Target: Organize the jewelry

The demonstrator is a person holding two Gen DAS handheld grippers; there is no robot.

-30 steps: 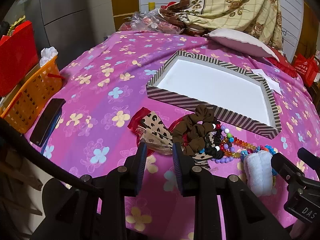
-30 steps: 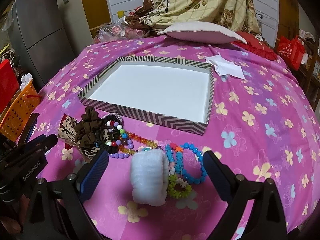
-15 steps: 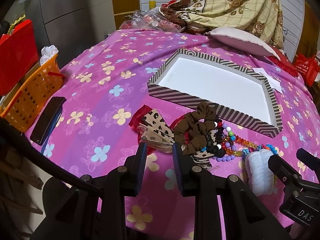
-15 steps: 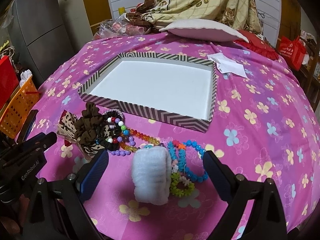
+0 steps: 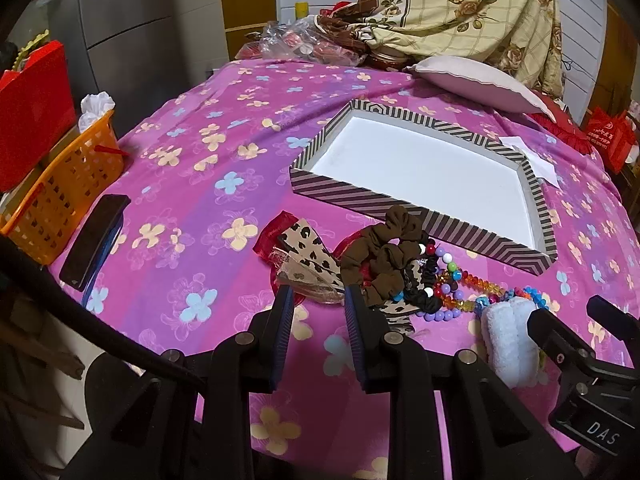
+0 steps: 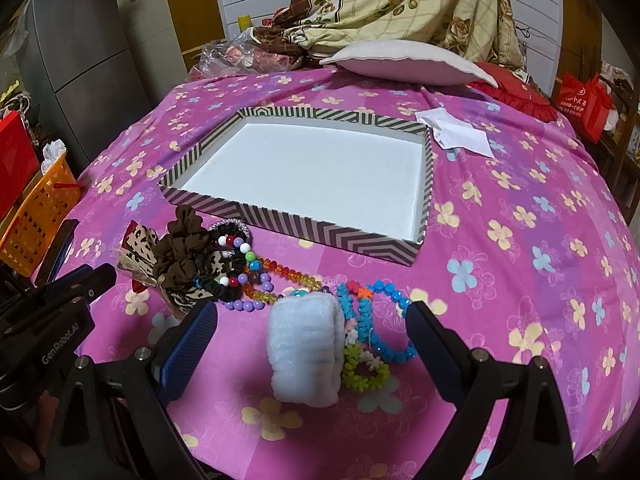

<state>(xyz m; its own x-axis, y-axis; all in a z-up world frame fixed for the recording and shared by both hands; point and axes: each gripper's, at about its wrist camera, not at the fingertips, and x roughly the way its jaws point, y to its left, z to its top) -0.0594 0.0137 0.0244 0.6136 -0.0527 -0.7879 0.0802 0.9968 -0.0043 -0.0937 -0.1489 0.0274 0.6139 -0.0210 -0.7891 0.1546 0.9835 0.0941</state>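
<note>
The left hand-held gripper (image 5: 316,300) hangs over the near edge of the surface (image 5: 192,168), which is draped in a pink flowered cloth. Its jaws stand partly apart with nothing between them. Just past its tips lies a leopard-print bow (image 5: 308,252) with red trim, and just ahead to the right of it a brown scrunchie (image 5: 384,252). The scrunchie touches a heap of bead strings (image 5: 444,280).

The right hand-held gripper (image 6: 312,312) has its jaws wide apart and holds nothing. A white fluffy band (image 6: 306,352) lies on the cloth between its two fingers, clear of both pads. Blue and green bead bracelets (image 6: 372,332) lie against the band's right side, also between the fingers. Ahead and to the left of this gripper are the scrunchie (image 6: 180,248), the bow (image 6: 138,244) and the mixed beads (image 6: 256,276).

Farther ahead of both grippers sits a shallow striped tray (image 6: 280,216) with a white floor; nothing lies in it. Beyond the tray's right corner lies a white paper (image 6: 456,132), and behind the tray a pillow (image 6: 404,62). Well to the left of the left gripper are a dark flat case (image 5: 94,240) and an orange basket (image 5: 60,196).
</note>
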